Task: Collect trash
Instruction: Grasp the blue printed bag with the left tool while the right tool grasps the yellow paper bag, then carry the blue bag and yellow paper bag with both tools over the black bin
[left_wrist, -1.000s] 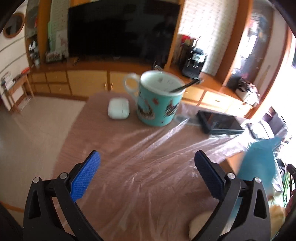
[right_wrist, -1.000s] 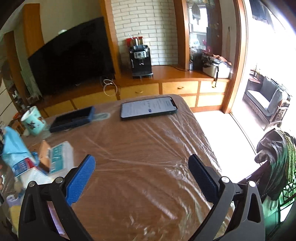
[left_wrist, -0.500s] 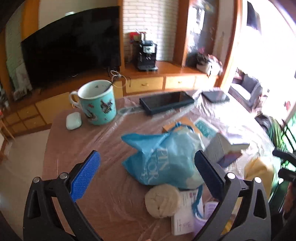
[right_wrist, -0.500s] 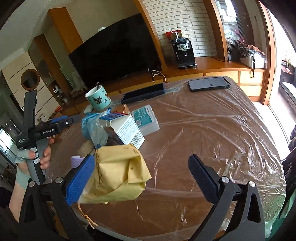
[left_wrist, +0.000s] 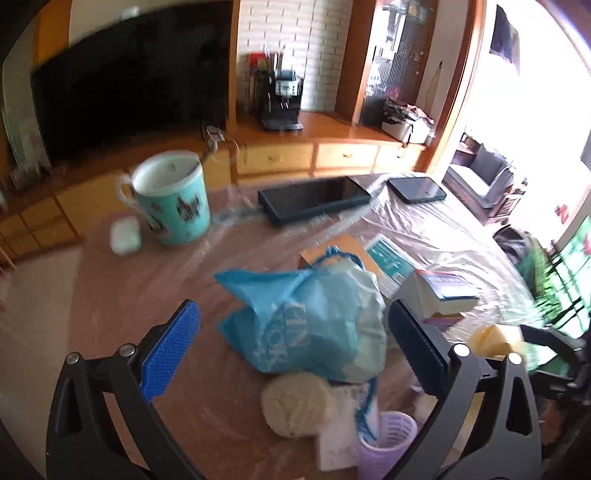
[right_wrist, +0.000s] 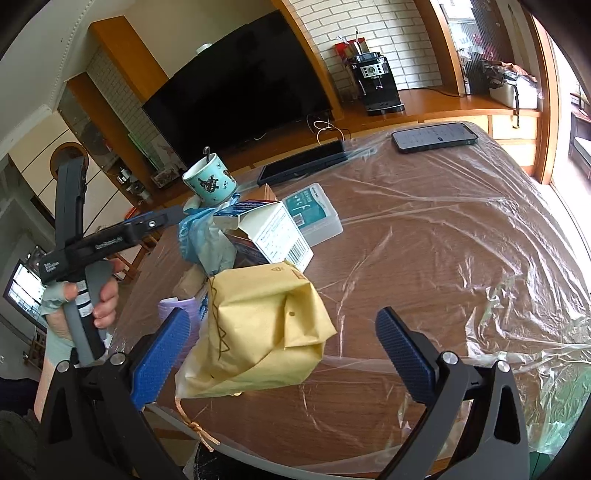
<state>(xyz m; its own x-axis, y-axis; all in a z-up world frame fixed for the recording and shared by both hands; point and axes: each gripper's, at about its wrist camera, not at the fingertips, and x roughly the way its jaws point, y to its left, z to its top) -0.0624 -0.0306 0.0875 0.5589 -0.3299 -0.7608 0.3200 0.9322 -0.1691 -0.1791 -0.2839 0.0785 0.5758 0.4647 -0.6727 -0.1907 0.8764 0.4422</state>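
Note:
A crumpled blue plastic bag (left_wrist: 310, 317) lies on the wooden table (left_wrist: 155, 280), between the spread fingers of my open left gripper (left_wrist: 295, 354). A cream paper ball (left_wrist: 295, 402), a white card and a small lilac cup (left_wrist: 388, 439) sit just in front of that bag. A yellow paper bag (right_wrist: 262, 328) sits near the table's front edge, between the blue pads of my open right gripper (right_wrist: 284, 358). Behind it stand an opened white carton (right_wrist: 269, 232) and the blue plastic bag (right_wrist: 203, 236). A hand holds the left gripper (right_wrist: 92, 243) at the left.
A teal mug (left_wrist: 173, 199) with a spoon and a white earbud case (left_wrist: 125, 236) stand at the table's far left. A dark tablet (left_wrist: 314, 199), a phone (right_wrist: 436, 136) and a clear box with a teal label (right_wrist: 314, 214) lie further back. Clear plastic film covers the table.
Both grippers swung toward the pile of trash over the last second. The left view slid closer over the blue bag; the right view moved in on the yellow paper bag. Both stayed open.

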